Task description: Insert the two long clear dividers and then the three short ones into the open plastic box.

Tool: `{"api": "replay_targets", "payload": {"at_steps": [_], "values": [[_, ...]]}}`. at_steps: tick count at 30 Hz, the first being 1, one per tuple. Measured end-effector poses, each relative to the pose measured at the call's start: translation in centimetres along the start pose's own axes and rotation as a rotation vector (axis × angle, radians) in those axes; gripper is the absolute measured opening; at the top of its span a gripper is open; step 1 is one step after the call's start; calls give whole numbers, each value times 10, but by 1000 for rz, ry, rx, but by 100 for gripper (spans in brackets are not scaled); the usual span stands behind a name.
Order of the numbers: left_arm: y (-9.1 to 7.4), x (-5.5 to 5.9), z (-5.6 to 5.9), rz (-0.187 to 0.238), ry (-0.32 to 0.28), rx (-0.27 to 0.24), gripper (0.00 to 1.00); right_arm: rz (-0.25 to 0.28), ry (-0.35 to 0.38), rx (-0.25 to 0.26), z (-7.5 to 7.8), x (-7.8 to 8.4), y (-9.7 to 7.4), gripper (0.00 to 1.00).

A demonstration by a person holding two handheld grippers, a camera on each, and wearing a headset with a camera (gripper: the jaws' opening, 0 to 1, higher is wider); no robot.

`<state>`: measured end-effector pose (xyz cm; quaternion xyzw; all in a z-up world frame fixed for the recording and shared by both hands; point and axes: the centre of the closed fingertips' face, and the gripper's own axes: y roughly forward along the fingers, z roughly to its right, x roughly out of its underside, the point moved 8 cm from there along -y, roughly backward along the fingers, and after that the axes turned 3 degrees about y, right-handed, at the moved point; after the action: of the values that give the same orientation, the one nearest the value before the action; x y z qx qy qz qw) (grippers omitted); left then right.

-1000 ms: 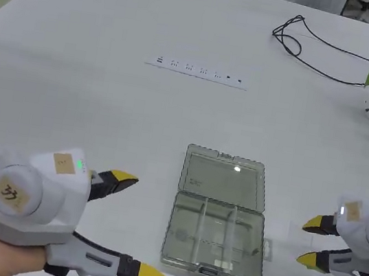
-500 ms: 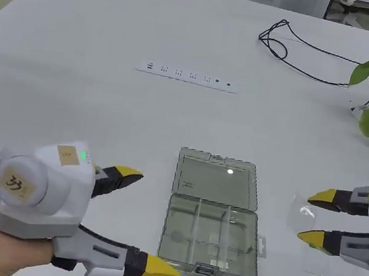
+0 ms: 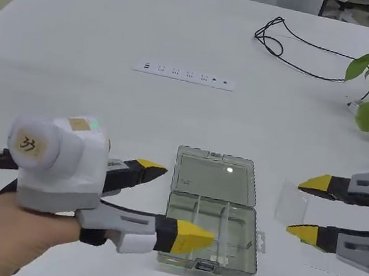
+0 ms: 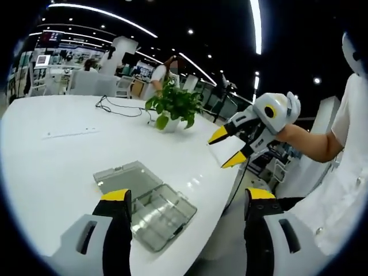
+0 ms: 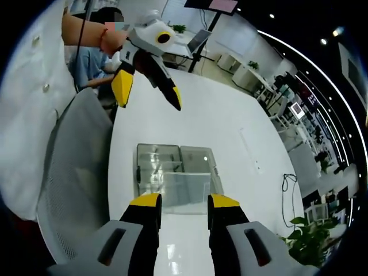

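**Head view:** The left gripper (image 3: pixel 171 202) has its jaws spread wide with nothing between them. Its lower jaw tip lies over the near left part of the open plastic box (image 3: pixel 215 176), and its upper tip sits just beside the lid's left edge. The box rests on the white surface (image 3: pixel 73 93) with its lid laid back flat, and thin clear walls show inside its base. The right gripper (image 3: pixel 307 206) has its jaws partly apart, and a clear divider (image 3: pixel 292 204) sits at their tips, just right of the box.

**Left gripper view:** The jaws stand far apart and hold nothing. The box (image 4: pixel 123 172) lies just ahead of the left jaw. The right gripper (image 4: pixel 227 148) is raised beyond the right jaw.

**Right gripper view:** The clear divider (image 5: pixel 184 190) spans the gap between the two jaw tips, which grip it by its opposite edges. The box (image 5: pixel 172 158) lies straight ahead of the jaws, behind the divider. The left gripper (image 5: pixel 148 95) is beyond it, open and above the surface.
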<state>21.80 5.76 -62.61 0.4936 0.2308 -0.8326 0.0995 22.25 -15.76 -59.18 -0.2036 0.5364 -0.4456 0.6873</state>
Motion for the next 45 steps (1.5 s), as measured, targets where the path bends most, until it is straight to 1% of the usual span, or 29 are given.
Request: {"api": "replay_targets", "payload": {"at_steps": [2,3,7,10,12,13,16,19,21,24,29,33,36,38,40,45], "values": [[3,-4,4,12,-18,16,76,0,-15,3,-3,-6,-2,32],[6,-6,7,16,-53,31,74,-2,-29,6,-5,-9,-4,32],[15,-11,16,37,-122,75,68,-12,-65,13,-8,-17,-6,32],[21,-13,23,39,-198,110,61,-19,-89,18,-11,-23,-9,32],[25,-15,27,44,-236,127,57,-27,-109,22,-13,-26,-10,32],[25,-15,27,47,-242,131,54,-30,-117,23,-14,-28,-10,32],[31,-19,33,64,-299,167,46,-42,-144,23,-18,-32,-11,32],[37,-19,37,55,-318,183,40,-41,-155,19,-21,-37,-11,32],[41,-16,40,37,-321,191,39,-42,-166,20,-22,-40,-11,32],[46,-13,42,24,-340,198,35,-43,-176,22,-23,-44,-12,32],[53,-11,43,20,-375,205,26,-52,-198,23,-24,-47,-13,32],[56,-9,44,13,-376,212,19,-57,-202,23,-25,-48,-13,32],[57,-9,43,15,-378,211,14,-66,-213,17,-26,-48,-12,32],[58,-8,43,12,-380,211,13,-66,-213,16,-27,-49,-12,32],[59,-7,43,3,-365,210,11,-69,-214,13,-27,-49,-11,33],[58,-6,43,11,-370,212,4,-75,-221,7,-29,-50,-9,33]]}}
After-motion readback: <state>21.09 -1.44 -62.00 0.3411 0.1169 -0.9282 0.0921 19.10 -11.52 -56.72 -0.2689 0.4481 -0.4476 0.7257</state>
